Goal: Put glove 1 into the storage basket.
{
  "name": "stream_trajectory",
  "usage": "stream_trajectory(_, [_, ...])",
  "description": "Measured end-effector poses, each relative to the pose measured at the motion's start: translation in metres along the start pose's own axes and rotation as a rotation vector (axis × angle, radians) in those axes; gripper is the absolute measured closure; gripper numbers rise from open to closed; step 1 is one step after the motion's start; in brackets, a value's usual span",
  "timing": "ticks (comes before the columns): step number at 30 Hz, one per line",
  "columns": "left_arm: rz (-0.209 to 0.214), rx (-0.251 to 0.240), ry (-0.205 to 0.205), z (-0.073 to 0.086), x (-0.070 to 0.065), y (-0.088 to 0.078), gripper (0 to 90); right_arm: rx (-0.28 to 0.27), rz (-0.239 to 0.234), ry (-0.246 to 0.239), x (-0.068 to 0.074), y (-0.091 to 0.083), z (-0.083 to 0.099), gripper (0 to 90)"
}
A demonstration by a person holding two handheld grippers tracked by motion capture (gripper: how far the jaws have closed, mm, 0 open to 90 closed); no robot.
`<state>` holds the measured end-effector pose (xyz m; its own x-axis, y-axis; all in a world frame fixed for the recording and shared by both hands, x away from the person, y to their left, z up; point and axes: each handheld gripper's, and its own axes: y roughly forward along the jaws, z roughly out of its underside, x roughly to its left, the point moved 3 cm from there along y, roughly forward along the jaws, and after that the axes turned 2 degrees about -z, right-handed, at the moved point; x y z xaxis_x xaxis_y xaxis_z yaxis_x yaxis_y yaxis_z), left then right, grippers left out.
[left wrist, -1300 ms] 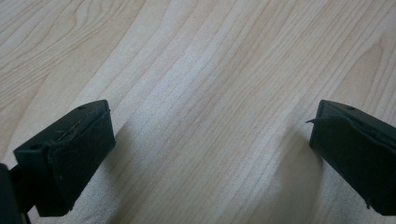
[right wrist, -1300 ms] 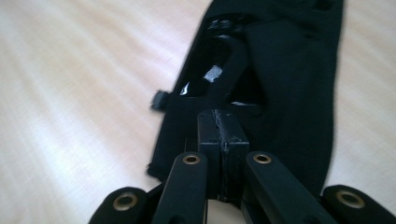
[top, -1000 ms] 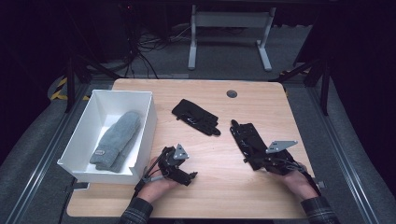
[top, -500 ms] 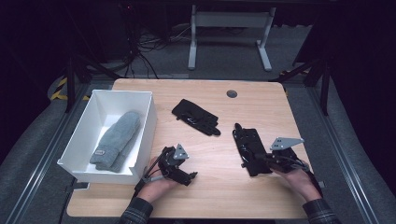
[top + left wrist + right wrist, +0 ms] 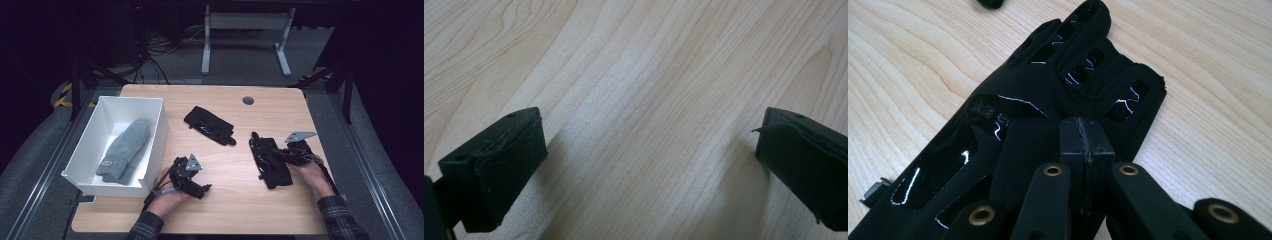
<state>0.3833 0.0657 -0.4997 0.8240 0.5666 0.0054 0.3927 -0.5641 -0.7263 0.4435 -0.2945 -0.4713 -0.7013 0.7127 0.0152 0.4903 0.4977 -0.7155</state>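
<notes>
A black glove [image 5: 270, 160] [image 5: 1048, 90] lies on the wooden table [image 5: 235, 210] at the right. My right gripper [image 5: 283, 155] [image 5: 1086, 131] is shut, its tips low over the glove's back with no fabric showing between the pads. A second black glove [image 5: 210, 125] lies near the table's middle. A grey mitten [image 5: 125, 150] lies inside the white box [image 5: 162, 130] at the left. My left gripper [image 5: 202, 189] [image 5: 649, 165] rests open near the front edge, beside the box, with bare wood between its jaws.
A round cable hole [image 5: 248, 100] sits near the table's far edge. The box takes up the left side. Beyond the table are a metal stand [image 5: 245, 35] and cables on a dark floor.
My right hand has slid left and onto the right-hand glove, whose lower part now looks bunched. The left hand has stayed in place.
</notes>
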Motion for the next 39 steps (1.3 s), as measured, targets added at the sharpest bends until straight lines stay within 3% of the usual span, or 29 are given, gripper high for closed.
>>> stream_trajectory(9, [0.000,0.000,0.000,0.000,0.000,0.000,0.3,0.022,-0.002,0.010,0.018,-0.013,0.013,90.0])
stream_trajectory(12, [0.000,0.000,0.000,0.000,0.000,0.000,0.3,0.026,-0.010,-0.017,0.030,-0.018,0.018,90.0])
stream_trajectory(19, [0.000,0.000,0.000,0.000,0.000,0.000,0.3,0.036,-0.076,-0.080,0.057,-0.028,0.031,90.0])
stream_trajectory(30, [-0.001,0.000,0.001,0.000,0.000,0.000,0.3,0.039,-0.122,-0.132,0.075,-0.045,0.048,89.9])
stream_trajectory(32, [-0.001,0.000,0.000,0.000,0.000,0.000,0.3,0.007,-0.111,-0.115,0.072,-0.049,0.046,78.9])
stream_trajectory(34, [-0.001,0.000,0.000,0.000,0.000,0.000,0.3,-0.013,-0.107,-0.102,0.070,-0.052,0.045,76.5])
stream_trajectory(37, [-0.003,0.000,-0.001,0.000,0.000,0.000,0.6,-0.055,-0.054,-0.058,0.060,-0.059,0.045,62.5])
stream_trajectory(39, [-0.004,-0.005,-0.007,0.000,0.000,-0.001,1.6,-0.082,0.016,-0.013,0.048,-0.063,0.049,53.5])
